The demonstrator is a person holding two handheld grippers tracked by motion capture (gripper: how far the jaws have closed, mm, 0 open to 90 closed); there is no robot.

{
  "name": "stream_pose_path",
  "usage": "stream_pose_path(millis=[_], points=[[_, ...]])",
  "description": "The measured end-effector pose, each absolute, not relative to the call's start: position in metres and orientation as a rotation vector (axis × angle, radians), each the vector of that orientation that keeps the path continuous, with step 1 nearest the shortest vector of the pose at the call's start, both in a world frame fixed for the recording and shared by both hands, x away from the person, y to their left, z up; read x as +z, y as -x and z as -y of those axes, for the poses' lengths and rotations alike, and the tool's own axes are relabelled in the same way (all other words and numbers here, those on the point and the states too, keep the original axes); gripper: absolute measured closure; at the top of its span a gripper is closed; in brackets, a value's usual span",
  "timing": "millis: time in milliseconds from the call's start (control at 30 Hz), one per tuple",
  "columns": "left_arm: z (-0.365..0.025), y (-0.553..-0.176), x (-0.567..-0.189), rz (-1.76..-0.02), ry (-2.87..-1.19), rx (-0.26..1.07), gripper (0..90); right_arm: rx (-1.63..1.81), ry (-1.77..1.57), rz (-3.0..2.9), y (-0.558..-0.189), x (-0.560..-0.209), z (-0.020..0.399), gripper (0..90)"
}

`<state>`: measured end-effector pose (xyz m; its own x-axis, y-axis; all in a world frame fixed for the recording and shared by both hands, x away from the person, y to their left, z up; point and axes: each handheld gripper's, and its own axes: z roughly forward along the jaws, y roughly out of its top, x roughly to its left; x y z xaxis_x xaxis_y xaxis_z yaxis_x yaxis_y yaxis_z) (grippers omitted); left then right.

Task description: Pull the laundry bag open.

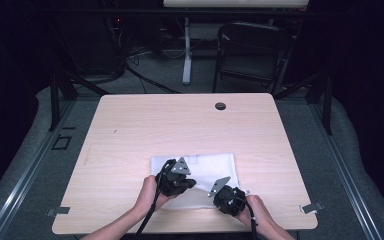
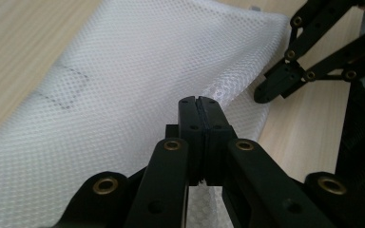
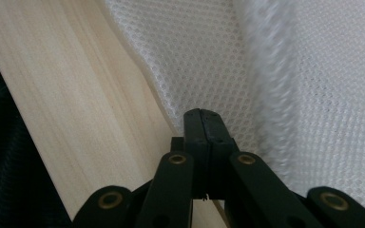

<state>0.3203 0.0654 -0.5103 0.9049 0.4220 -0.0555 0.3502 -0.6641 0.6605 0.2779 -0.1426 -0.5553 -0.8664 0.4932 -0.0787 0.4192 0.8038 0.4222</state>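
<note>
While the white mesh fabric bag [image 1: 200, 172] lies flat near the front edge of the light wooden table [image 1: 130, 130], left gripper [image 2: 200, 102] and right gripper [image 3: 202, 114] both have jaws pressed together at its near edge; can't tell if they're pinching mesh.

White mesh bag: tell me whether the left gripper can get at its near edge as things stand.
Probably yes. The left gripper has its jaws shut right at the near edge of the white mesh bag, with nothing between them. The right gripper sits off to the side on the table, out of the way.
</note>
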Motion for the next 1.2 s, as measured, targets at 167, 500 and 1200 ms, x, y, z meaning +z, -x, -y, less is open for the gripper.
stream_pose_path(millis=[167, 500, 1200], points=[[-0.066, -0.325, -0.504, -0.554, -2.341, 0.153, 89.4, 0.59, -0.716, -2.808, -0.278, -0.555, 0.143, 90.0], [-0.068, -0.339, -0.488, -0.565, -2.332, 0.158, 89.3, 0.574, -0.72, -2.824, -0.278, -0.554, 0.143, 90.0], [-0.064, -0.37, -0.445, -0.588, -2.346, 0.333, 89.5, 0.577, -0.732, -2.855, -0.276, -0.554, 0.143, 90.0]])
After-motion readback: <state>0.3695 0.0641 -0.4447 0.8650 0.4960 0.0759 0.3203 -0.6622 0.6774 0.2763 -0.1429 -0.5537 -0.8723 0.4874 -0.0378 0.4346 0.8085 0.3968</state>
